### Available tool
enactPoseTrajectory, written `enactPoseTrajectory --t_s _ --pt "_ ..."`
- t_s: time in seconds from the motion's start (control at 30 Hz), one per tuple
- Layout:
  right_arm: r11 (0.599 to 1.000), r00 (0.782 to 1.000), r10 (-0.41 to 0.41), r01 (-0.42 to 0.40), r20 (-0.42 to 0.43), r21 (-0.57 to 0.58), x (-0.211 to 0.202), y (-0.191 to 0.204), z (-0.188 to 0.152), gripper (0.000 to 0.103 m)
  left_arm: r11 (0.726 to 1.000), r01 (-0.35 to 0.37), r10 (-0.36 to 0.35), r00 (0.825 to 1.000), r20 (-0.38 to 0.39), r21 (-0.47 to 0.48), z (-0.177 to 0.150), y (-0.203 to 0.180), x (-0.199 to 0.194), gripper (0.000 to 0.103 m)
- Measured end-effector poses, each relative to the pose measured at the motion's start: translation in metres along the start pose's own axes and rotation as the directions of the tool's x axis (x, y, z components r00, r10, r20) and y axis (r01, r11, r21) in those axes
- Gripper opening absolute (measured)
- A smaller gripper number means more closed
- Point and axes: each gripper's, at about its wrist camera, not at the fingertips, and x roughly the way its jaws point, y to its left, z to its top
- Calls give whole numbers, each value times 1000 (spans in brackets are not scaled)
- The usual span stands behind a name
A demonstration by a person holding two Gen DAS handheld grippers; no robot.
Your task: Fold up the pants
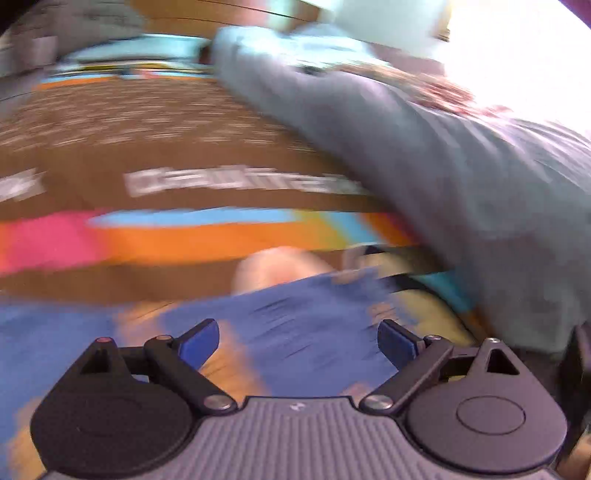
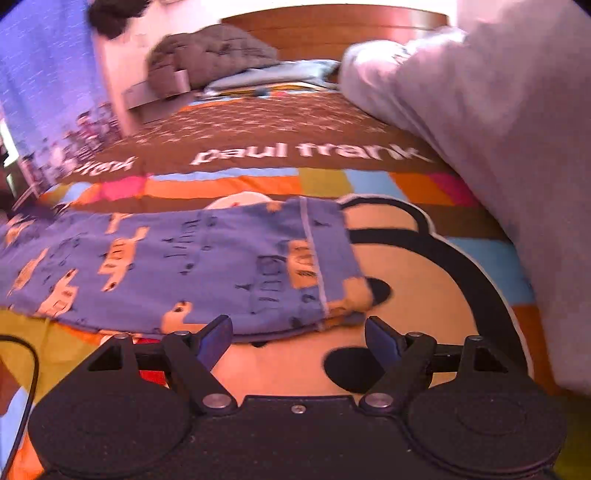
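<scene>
The pants [image 2: 177, 266] are blue with orange animal prints. They lie flat and folded across a colourful bedspread, stretching from the left edge to the middle of the right wrist view. My right gripper [image 2: 297, 341] is open just in front of their near edge, with nothing between its blue pads [image 2: 216, 341]. In the left wrist view everything is smeared by motion. The blue pants [image 1: 295, 325] show just beyond my left gripper [image 1: 298, 341], which is open wide and empty.
The bedspread [image 2: 258, 184] has coloured blocks, white lettering on brown and a large cartoon face. A pale grey blanket [image 2: 498, 129] is heaped along the right side. A dark quilt [image 2: 210, 55] lies by the wooden headboard [image 2: 332, 26]. A black cable [image 2: 29, 369] hangs at the near left.
</scene>
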Motion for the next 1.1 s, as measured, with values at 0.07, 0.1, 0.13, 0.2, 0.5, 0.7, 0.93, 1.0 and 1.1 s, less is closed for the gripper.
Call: enactPoseTrajectory --t_s 0.07,0.1,0.13,0.2,0.5,0.7,0.93,1.0,1.1 --pt "999 999 42 -42 -9 -10 4 -1 1 78 996 67 -65 997 -30 60 20 -25 45 93" --pt "999 998 51 -51 -28 -9 6 -3 -1 77 994 82 -79 996 -47 73 28 -32 66 91" --pt "999 998 53 -54 -43 -9 8 -4 -1 76 993 87 -82 994 -67 74 33 -37 86 89" --pt "998 996 56 -56 -64 6 9 -11 -4 76 996 73 -67 992 -106 52 38 -40 128 85" --pt "982 993 98 -87 -62 166 7 -45 2 76 999 27 -28 998 54 33 41 -70 180 88" --pt "975 994 103 -94 -38 201 1 -51 1 75 990 97 -106 991 81 105 45 -62 113 88" --pt "989 995 67 -56 -80 139 3 -42 0 66 975 154 -141 986 -89 158 23 -48 87 78" --pt "995 995 38 -29 -91 99 3 -37 -2 62 971 217 -201 969 -147 97 25 -51 106 74" --pt "998 995 7 -1 -101 58 1 -31 -4 60 977 203 -185 959 -213 65 31 -61 145 66"
